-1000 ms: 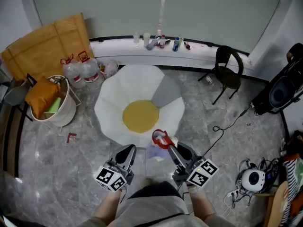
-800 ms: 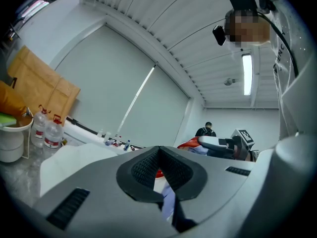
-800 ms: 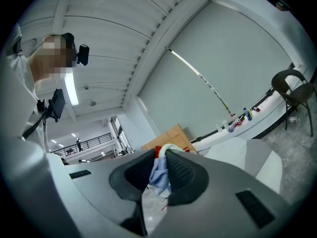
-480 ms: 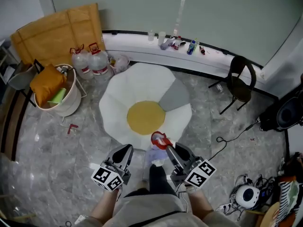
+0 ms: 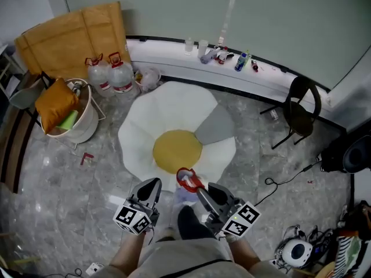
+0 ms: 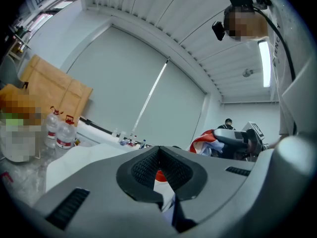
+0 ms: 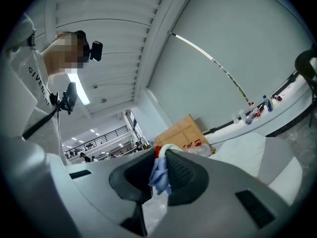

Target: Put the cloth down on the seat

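The cloth (image 5: pixel 185 181) is seen pinched between the jaws of the right gripper (image 5: pixel 194 187), at the near edge of the seat (image 5: pixel 174 112); the jaws of the left gripper (image 5: pixel 152 186) are closed, apparently empty. Lowering and release are judged outstanding.

Left gripper (image 5: pixel 152 184): grey two-jaw tool with a square-marker cube, held level and pointing away from the body; jaw tips meet, nothing pinched.
Right gripper (image 5: pixel 196 189): matching grey tool, level, angled slightly inward; jaws clamped on a red, white and pale blue cloth (image 5: pixel 185 179).
Left forearm (image 5: pixel 128 255): bare, extended forward, low.
Right forearm (image 5: pixel 250 256): bare, extended forward, low.
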Available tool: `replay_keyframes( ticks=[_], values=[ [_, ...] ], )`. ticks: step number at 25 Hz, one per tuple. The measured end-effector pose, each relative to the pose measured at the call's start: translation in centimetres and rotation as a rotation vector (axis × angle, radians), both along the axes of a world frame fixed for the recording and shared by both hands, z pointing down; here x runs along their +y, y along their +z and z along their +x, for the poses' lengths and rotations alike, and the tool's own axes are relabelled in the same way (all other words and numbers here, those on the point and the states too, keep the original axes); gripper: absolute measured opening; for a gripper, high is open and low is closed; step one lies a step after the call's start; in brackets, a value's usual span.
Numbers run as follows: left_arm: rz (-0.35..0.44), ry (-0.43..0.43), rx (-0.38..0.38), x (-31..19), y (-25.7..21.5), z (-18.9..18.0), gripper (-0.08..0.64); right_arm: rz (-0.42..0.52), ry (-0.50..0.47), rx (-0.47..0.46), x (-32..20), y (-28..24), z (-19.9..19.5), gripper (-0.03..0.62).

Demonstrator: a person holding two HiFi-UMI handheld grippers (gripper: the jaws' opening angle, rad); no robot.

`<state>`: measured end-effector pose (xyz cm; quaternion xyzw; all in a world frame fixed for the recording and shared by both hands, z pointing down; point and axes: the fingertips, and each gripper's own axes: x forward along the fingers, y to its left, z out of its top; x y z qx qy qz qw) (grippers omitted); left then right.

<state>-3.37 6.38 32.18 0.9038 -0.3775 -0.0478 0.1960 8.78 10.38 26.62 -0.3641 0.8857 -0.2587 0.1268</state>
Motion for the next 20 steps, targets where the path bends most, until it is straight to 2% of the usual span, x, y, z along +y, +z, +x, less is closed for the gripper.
replay_keyframes(
  ticks=[11, 20],
  values=[
    [-0.038, -0.093, 0.007, -8.2, 1.3, 2.6, 0.014, -0.007, -0.078, 0.004, -8.7, 1.3, 3.5, 0.067],
    [-0.035, -0.144, 0.008, -12.7, 3.0, 2.6, 0.014, 0.076, -0.118, -0.047, -15.5, -0.6, 4.6, 0.067]
  ],
)
